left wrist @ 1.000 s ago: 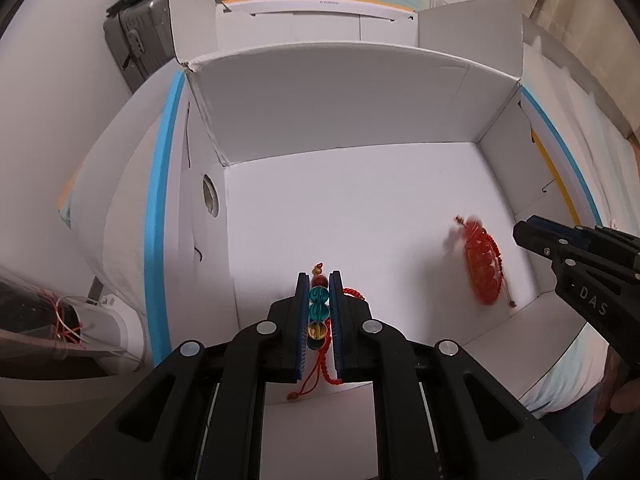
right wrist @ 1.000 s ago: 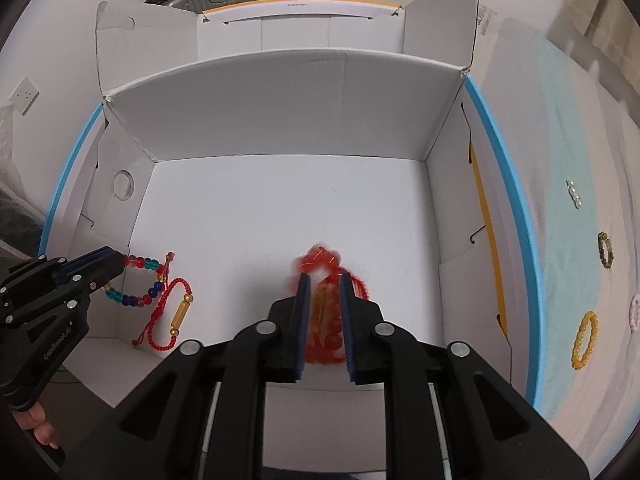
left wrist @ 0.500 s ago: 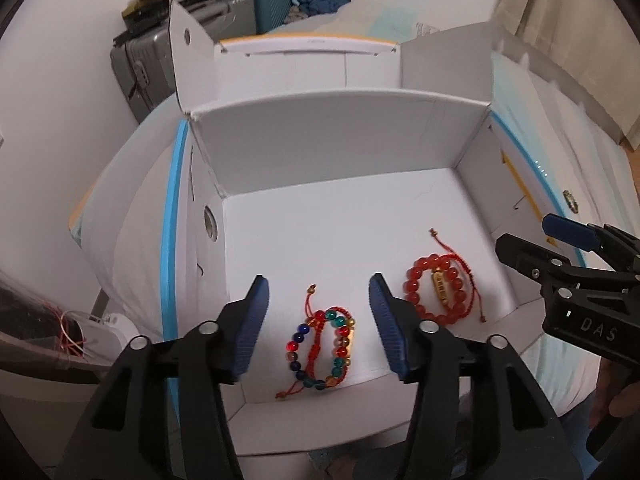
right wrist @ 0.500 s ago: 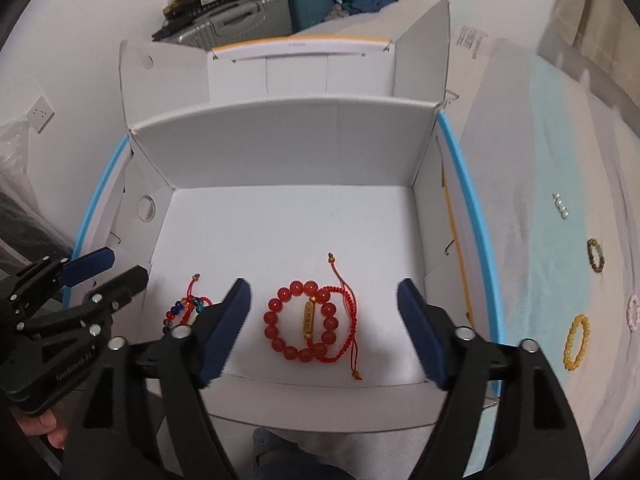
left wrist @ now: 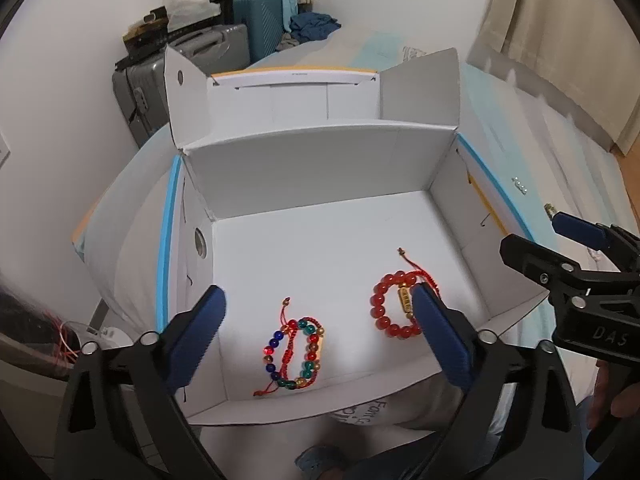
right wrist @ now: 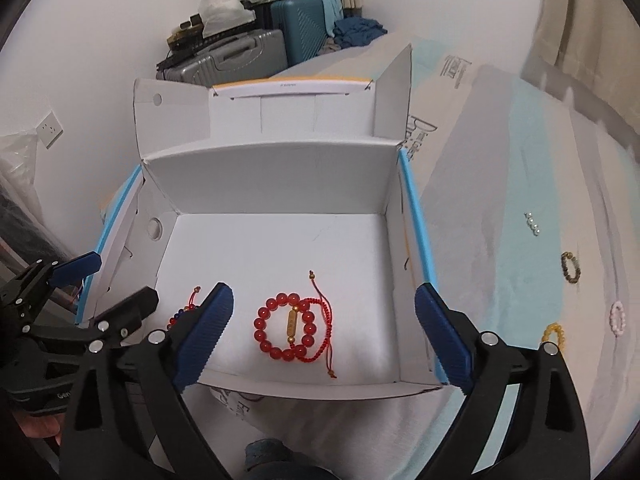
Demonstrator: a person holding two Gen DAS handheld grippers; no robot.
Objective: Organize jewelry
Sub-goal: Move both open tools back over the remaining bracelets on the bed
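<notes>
An open white cardboard box [left wrist: 320, 168] [right wrist: 272, 176] lies on the bed. On its floor near the front lie a multicoloured bead bracelet with red cord [left wrist: 294, 350] and a red bead bracelet with a gold tube bead [left wrist: 394, 310] [right wrist: 292, 326]. The multicoloured one is half hidden in the right wrist view [right wrist: 182, 314]. My left gripper [left wrist: 320, 336] is open and empty, above the box's front edge. My right gripper [right wrist: 324, 338] is open and empty, above the red bracelet. Each gripper shows in the other's view.
Loose jewelry lies on the bedsheet right of the box: a pearl piece [right wrist: 533, 224], a dark bead ring [right wrist: 571, 267], a pink ring [right wrist: 617, 318] and a yellow bracelet [right wrist: 554, 334]. Suitcases [left wrist: 224, 52] stand against the wall behind the bed.
Both grippers opened, let go of their bracelets onto the box floor, and pulled up and back. The bracelets now lie still.
</notes>
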